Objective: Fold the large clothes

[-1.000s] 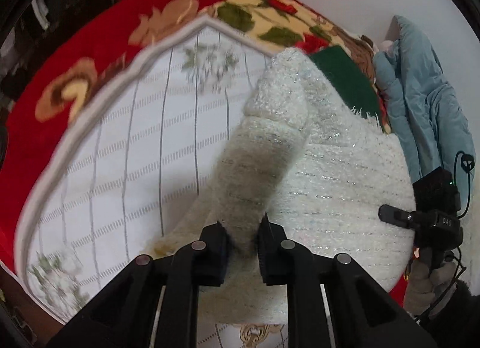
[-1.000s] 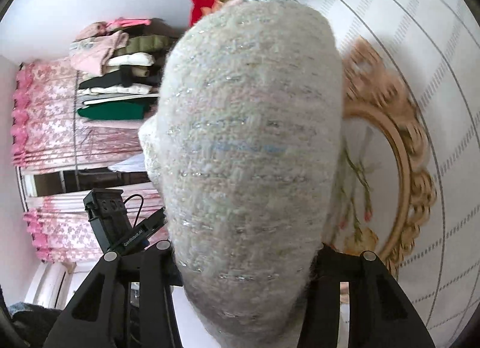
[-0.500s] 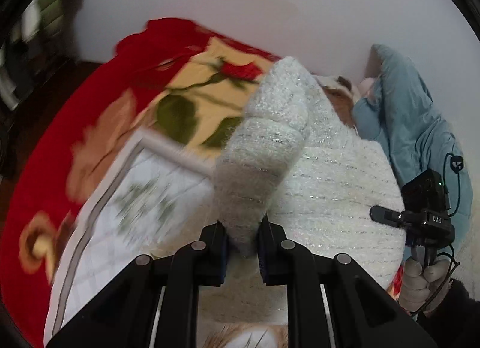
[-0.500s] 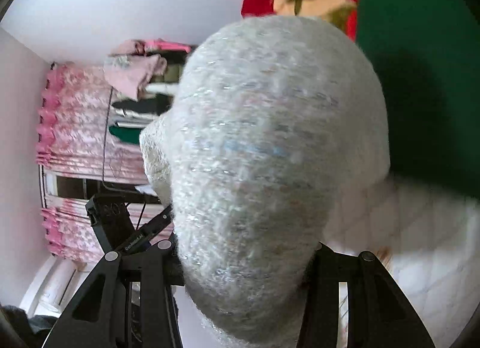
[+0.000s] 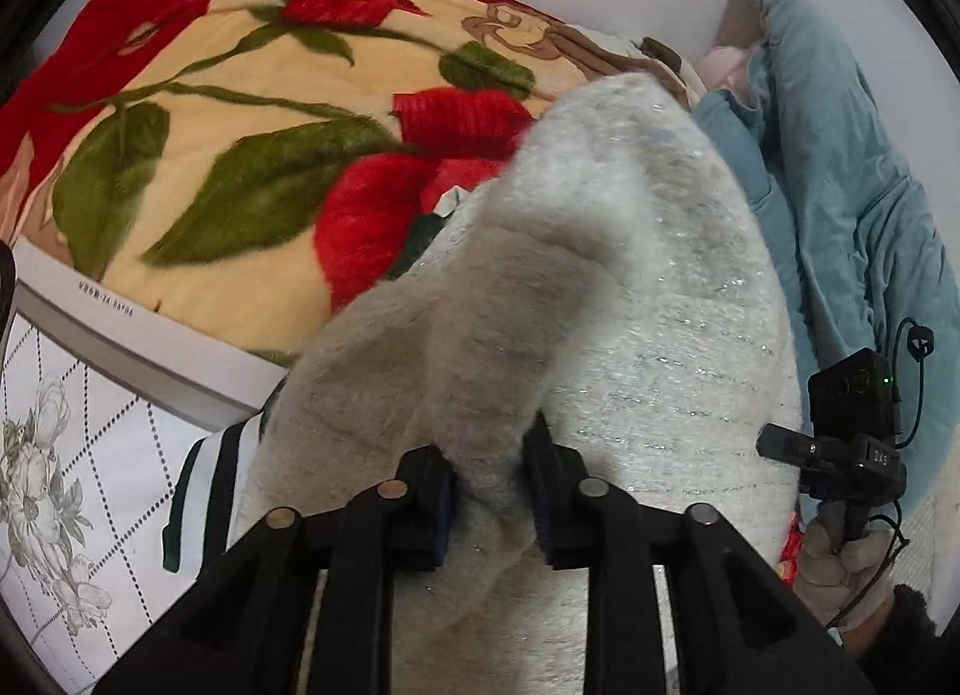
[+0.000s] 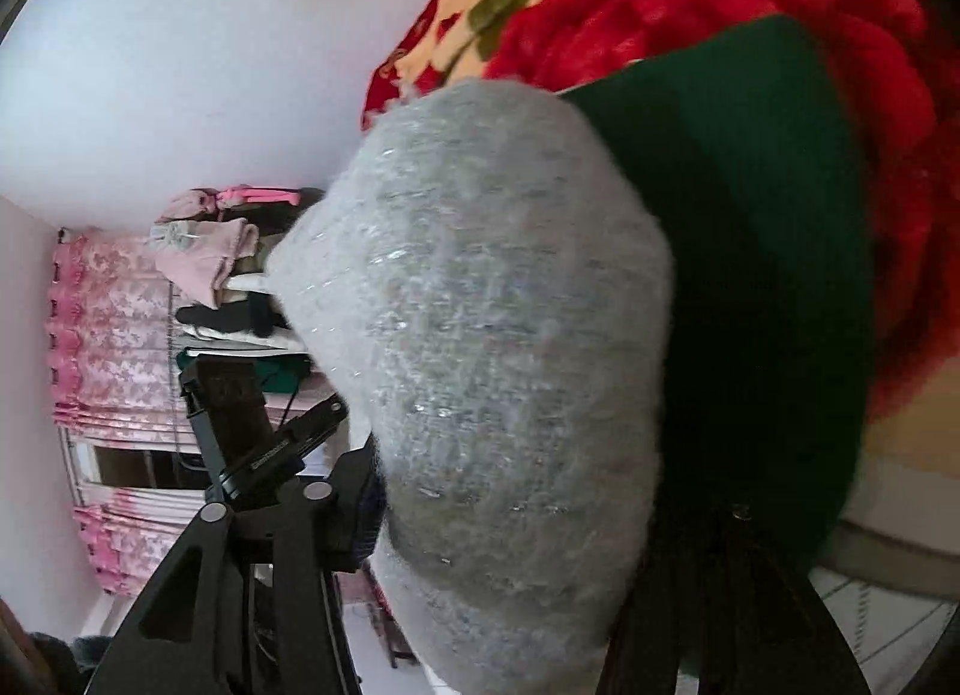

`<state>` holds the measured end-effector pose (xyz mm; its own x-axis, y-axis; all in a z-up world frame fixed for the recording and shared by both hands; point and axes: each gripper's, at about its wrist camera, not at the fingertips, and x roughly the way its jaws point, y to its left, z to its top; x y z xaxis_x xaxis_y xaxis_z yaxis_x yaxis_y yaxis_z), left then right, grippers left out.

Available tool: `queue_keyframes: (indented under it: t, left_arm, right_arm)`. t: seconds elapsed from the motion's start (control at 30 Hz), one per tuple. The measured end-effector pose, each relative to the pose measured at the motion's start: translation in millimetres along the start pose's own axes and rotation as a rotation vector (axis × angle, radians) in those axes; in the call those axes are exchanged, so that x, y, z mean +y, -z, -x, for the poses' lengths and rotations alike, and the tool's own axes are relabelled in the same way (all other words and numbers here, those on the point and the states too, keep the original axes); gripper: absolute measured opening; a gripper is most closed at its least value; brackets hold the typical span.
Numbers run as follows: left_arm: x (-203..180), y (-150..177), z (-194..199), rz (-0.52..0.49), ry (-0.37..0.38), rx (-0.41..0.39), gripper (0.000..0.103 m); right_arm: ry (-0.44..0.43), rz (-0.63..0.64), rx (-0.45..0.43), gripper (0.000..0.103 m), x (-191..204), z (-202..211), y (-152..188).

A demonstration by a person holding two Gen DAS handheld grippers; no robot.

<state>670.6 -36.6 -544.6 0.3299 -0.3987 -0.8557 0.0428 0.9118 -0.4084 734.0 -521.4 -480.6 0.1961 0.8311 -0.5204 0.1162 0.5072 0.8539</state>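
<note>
Two claws hold the same fluffy white knitted sweater with thin silver threads (image 5: pixel 660 299). The left claw (image 5: pixel 489 491) has its two black fingers pressed closely on a thick bunched fold of this sweater, and the cloth rises in front of the camera. In the right wrist view the sweater (image 6: pixel 492 347) fills the middle of the picture and covers the gap of the right claw (image 6: pixel 510 521); its fingers stand on both sides of the fabric, so it grips the sweater also. The sweater is lifted above the bed, over a red and cream plush blanket with a rose pattern (image 5: pixel 240 113). A dark green knitted garment (image 6: pixel 750 251) lies just behind the sweater on this blanket. Near the left lower side is a white quilted bedcover with grey flower print (image 5: pixel 66 455). A light blue padded jacket (image 5: pixel 840 185) lies at the right, by the wall.
</note>
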Motion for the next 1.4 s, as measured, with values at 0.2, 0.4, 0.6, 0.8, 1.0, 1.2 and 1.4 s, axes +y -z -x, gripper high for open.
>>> queue_keyframes:
  t: [0.2,0.4,0.6,0.8,1.0,1.2,1.4]
  left_arm:
    - [-17,9,34,-0.089,-0.147,-0.034,0.079]
    - [-28,30,66,-0.148,-0.339,-0.15,0.101]
    - [-43,71,116,-0.156,-0.445,-0.217,0.103]
    - [-63,108,189,-0.172,-0.433,-0.222,0.103]
    - [-81,151,285,-0.18,-0.38,-0.246,0.103]
    - [-103,195,387,-0.214,-0.345,-0.306,0.103]
    - [-127,235,477,-0.232,-0.334,-0.373,0.103]
  right_arm:
    - [0.277,0.113,-0.039,0.084,38,-4,26]
    - [0.778,0.284,-0.138,0.103,96,-6,75]
    - [1.064,0.33,-0.247,0.103,156,-16,147]
    - [1.108,0.286,-0.371,0.103,235,13,223]
    - [1.124,0.289,-0.476,0.103,331,64,315]
    - [1.135,0.308,-0.569,0.103,428,114,411]
    - [1.124,0.339,-0.658,0.103,506,157,501]
